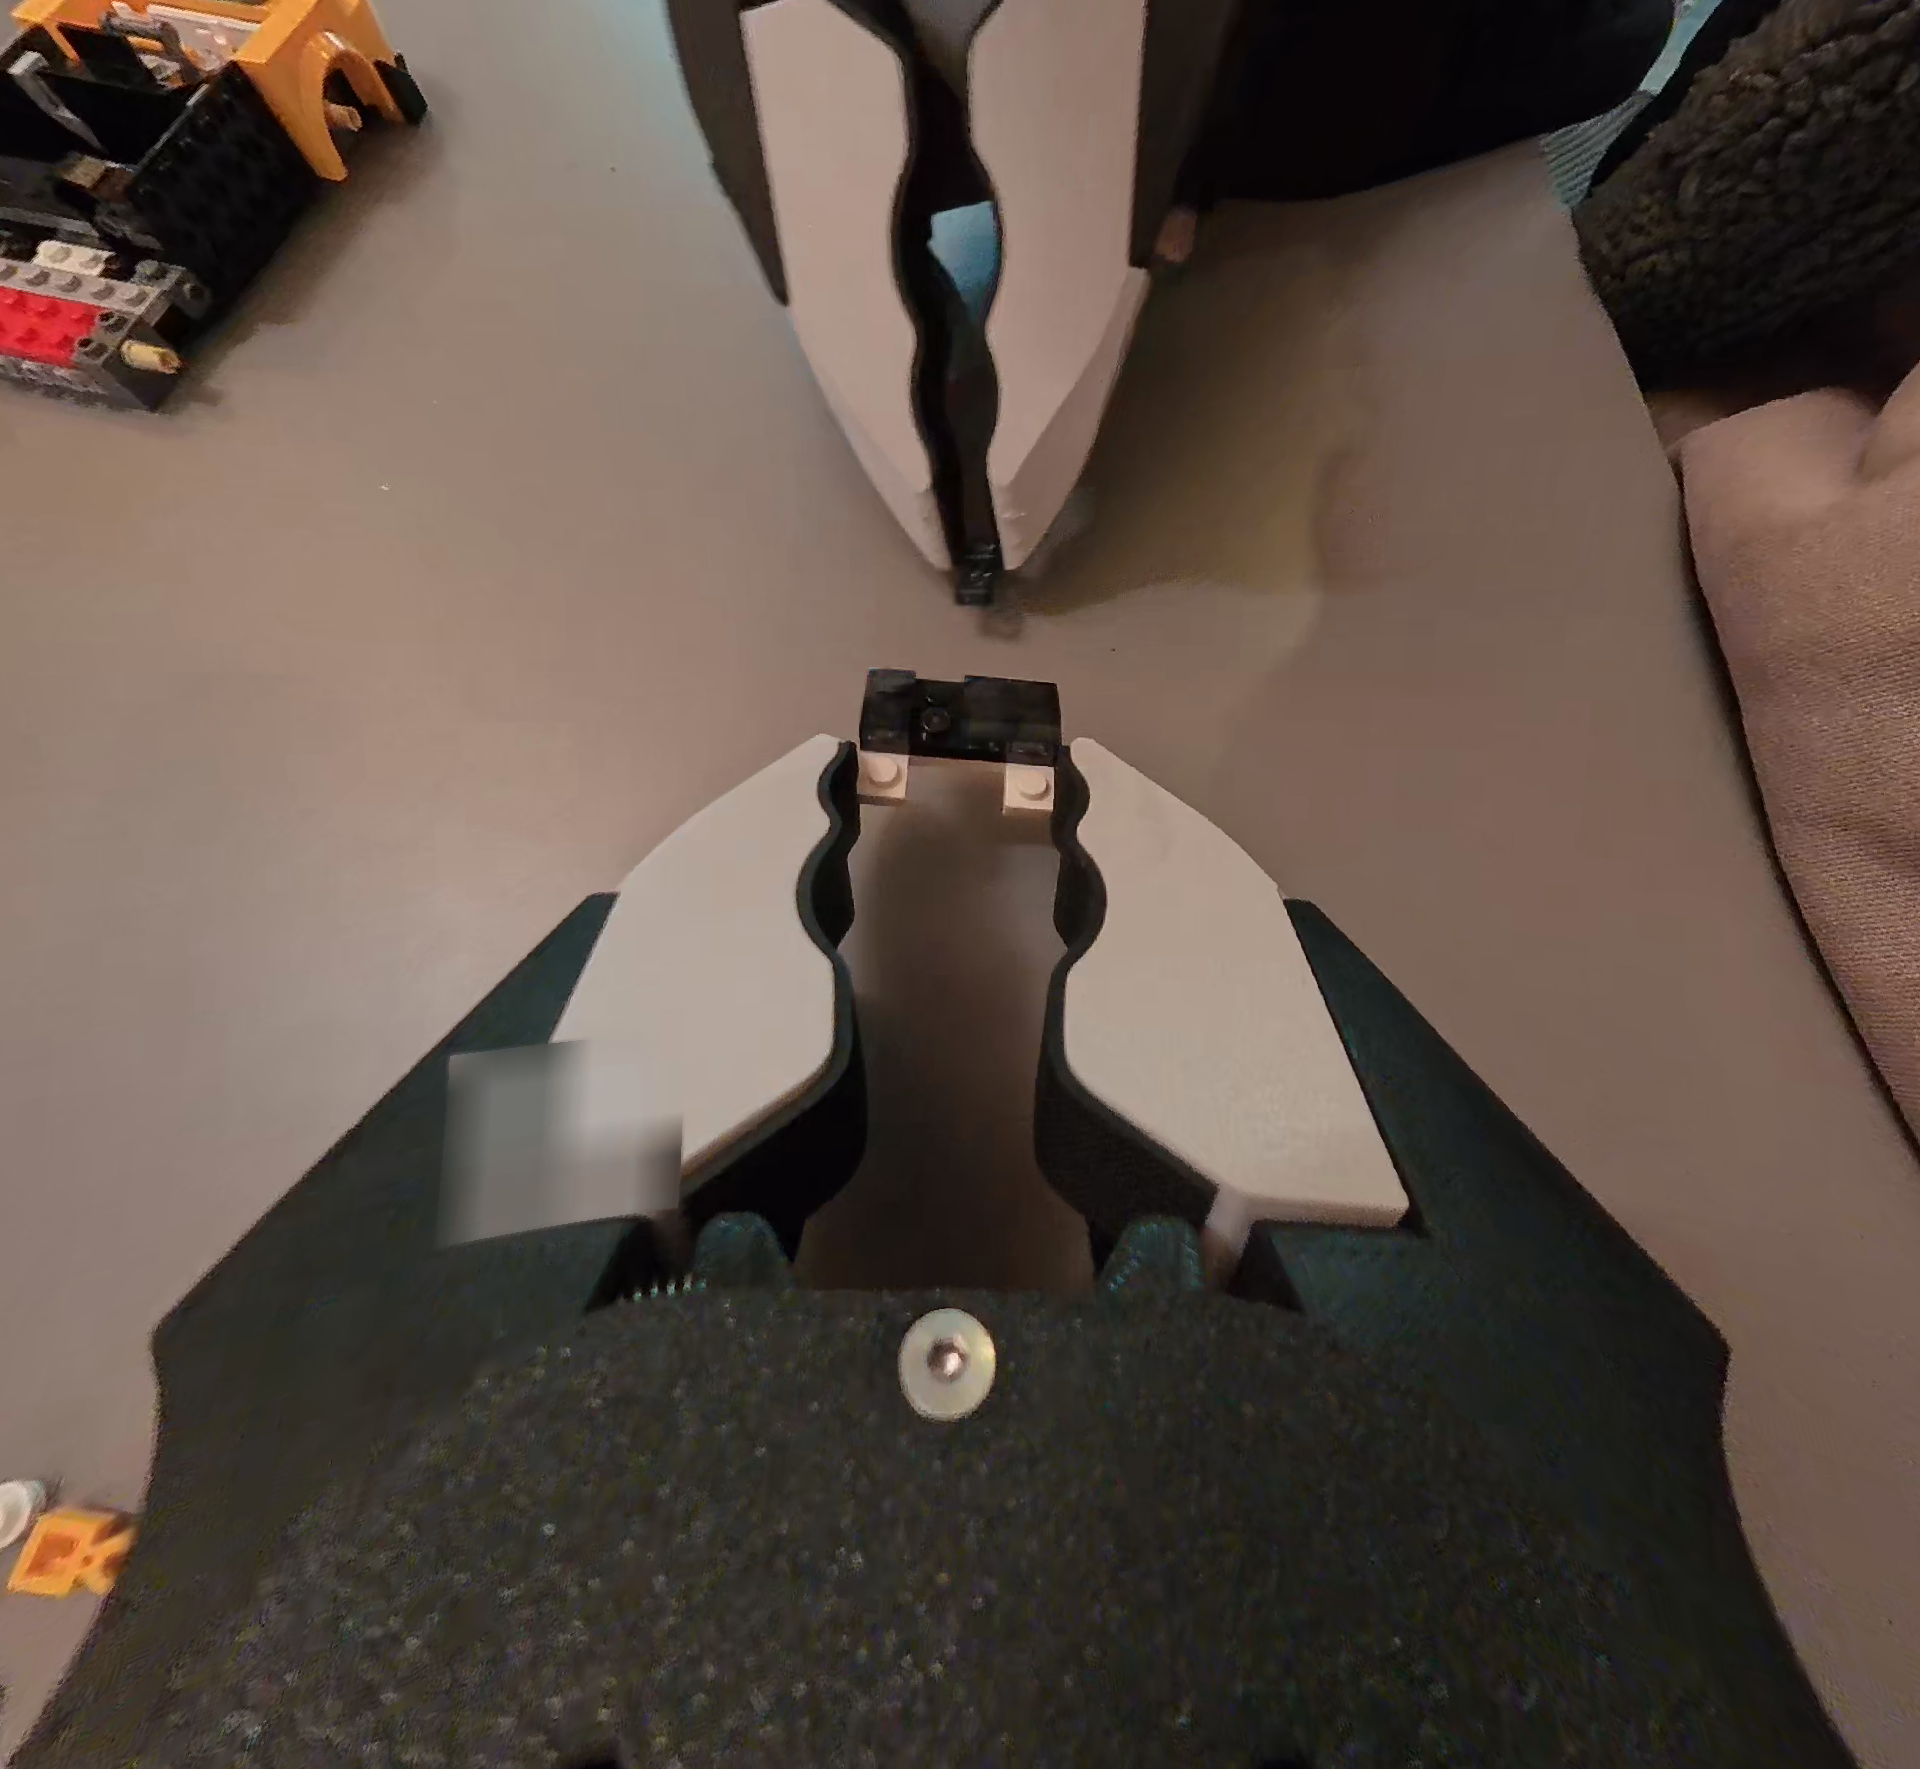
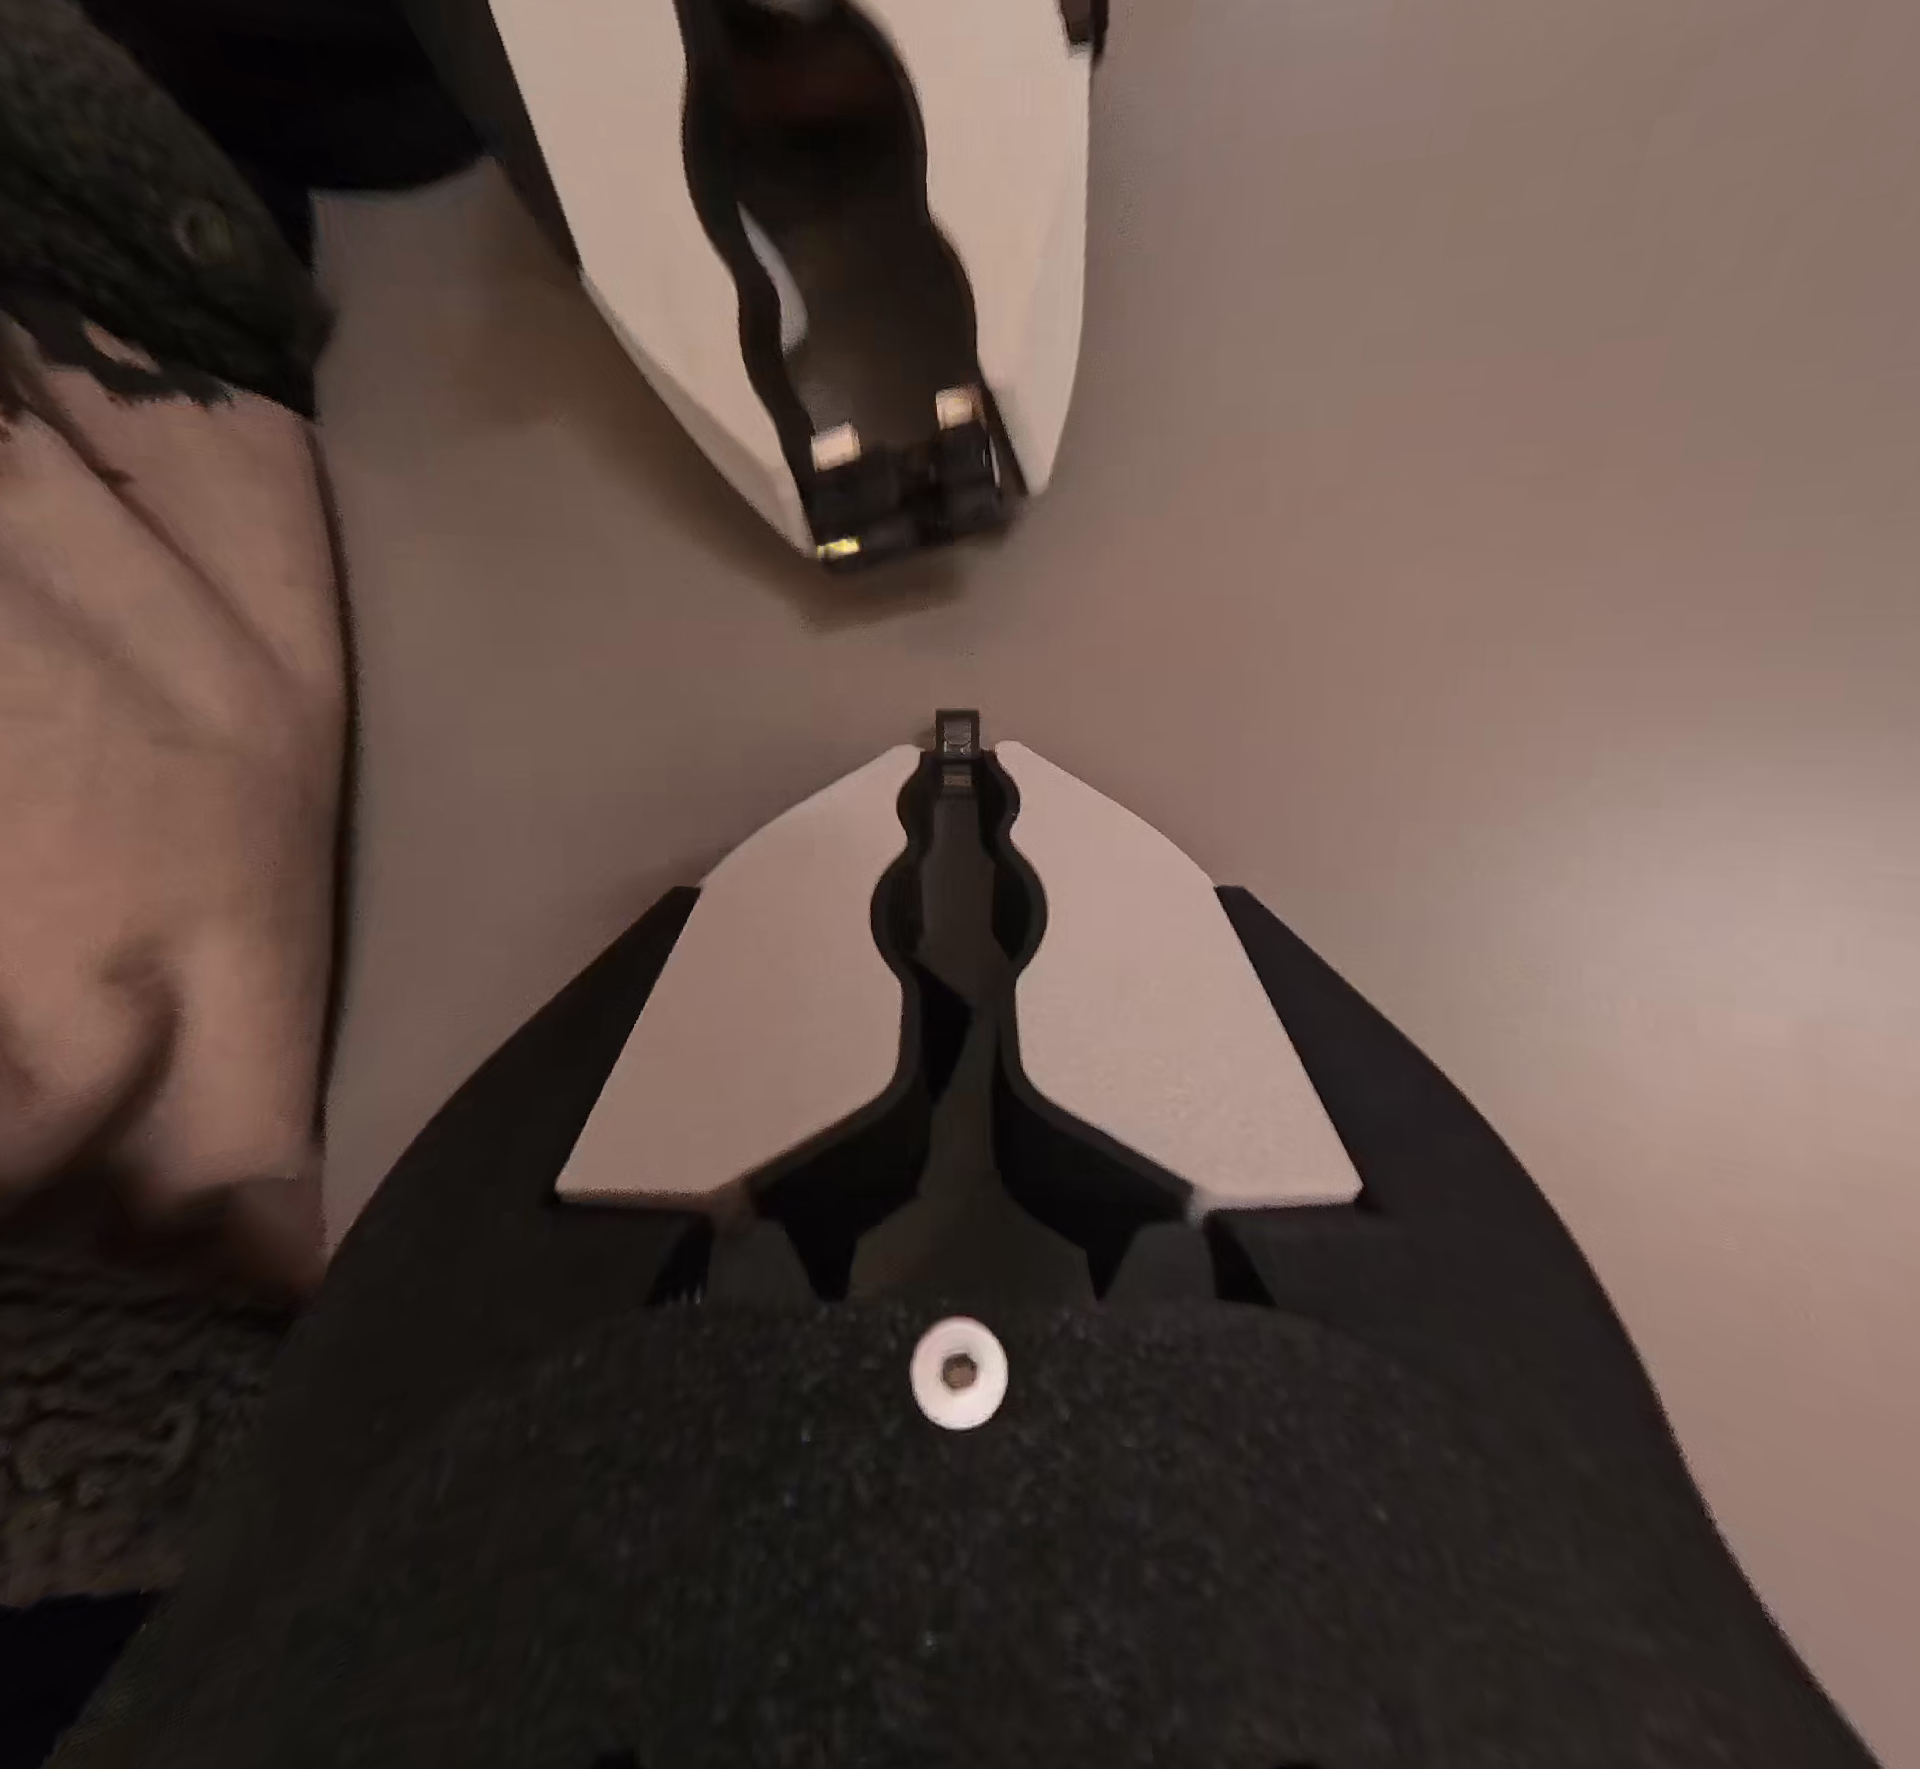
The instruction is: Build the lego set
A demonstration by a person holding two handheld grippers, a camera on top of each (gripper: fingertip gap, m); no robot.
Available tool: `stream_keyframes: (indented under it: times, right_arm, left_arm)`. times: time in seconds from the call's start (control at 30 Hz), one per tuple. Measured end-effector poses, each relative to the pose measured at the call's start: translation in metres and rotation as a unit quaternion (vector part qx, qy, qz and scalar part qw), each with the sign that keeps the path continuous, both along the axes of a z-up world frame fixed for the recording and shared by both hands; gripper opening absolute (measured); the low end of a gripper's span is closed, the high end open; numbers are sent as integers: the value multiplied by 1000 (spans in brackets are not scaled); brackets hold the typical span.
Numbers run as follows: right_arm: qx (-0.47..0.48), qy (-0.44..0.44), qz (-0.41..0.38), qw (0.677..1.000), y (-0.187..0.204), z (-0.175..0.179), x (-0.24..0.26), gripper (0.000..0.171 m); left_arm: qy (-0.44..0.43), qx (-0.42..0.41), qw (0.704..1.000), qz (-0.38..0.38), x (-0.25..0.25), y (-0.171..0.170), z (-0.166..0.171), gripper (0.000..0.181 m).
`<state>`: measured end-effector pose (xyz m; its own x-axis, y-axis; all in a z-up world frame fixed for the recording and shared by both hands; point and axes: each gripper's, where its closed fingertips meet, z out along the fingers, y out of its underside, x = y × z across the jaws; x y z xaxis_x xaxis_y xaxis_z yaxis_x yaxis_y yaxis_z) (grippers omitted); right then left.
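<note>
A grey table point(image 1: 436, 639) is seen beneath everything, with a pinkish cushion point(image 1: 1808, 680) and dark fleece at its edge. At the far left of the left wrist view, a half-built car point(image 1: 177, 150) in orange, black, grey and red stands on the table; the body is partly assembled, and by the look of it much is left to add. A loose orange piece point(image 1: 68, 1553) lies near the bottom left corner.

The left gripper point(image 1: 961, 763) is held partly spread, its tips pinching a small black assembly point(image 1: 961, 717) with two pale studded bits beneath. The right gripper point(image 2: 958, 751) is pressed nearly together on a slim black piece point(image 2: 957, 732) that juts just past its tips.

The two held parts are pointed at each other, near but apart, well away from the car. Joining them is judged to be the step in hand.
</note>
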<state>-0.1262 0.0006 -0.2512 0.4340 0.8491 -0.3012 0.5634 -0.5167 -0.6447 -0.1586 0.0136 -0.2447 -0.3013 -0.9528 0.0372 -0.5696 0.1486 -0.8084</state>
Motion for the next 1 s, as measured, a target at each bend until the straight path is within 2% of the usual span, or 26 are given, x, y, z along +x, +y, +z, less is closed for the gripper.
stream_keyframes:
  times: [0.03, 0.23, 0.57, 1.0]
  right_arm:
    - [-4, 21, 3, 1000, 2, 5, -6, 8]
    - [31, 72, 10, 997, 18, 24, -23, 8]
    - [76, 62, 24, 995, 18, 22, -28, 8]
    - [117, 31, 25, 992, 19, 18, -25, 8]
  left_arm:
    - [2, 3, 1000, -3, 0, -2, -1, 35]
    - [2, 1, 1000, -5, 1, -4, -1, 35]
    - [-34, -51, 998, 3, 4, -3, 15, 35]
    - [-66, -76, 995, 3, 6, -4, 27, 35]
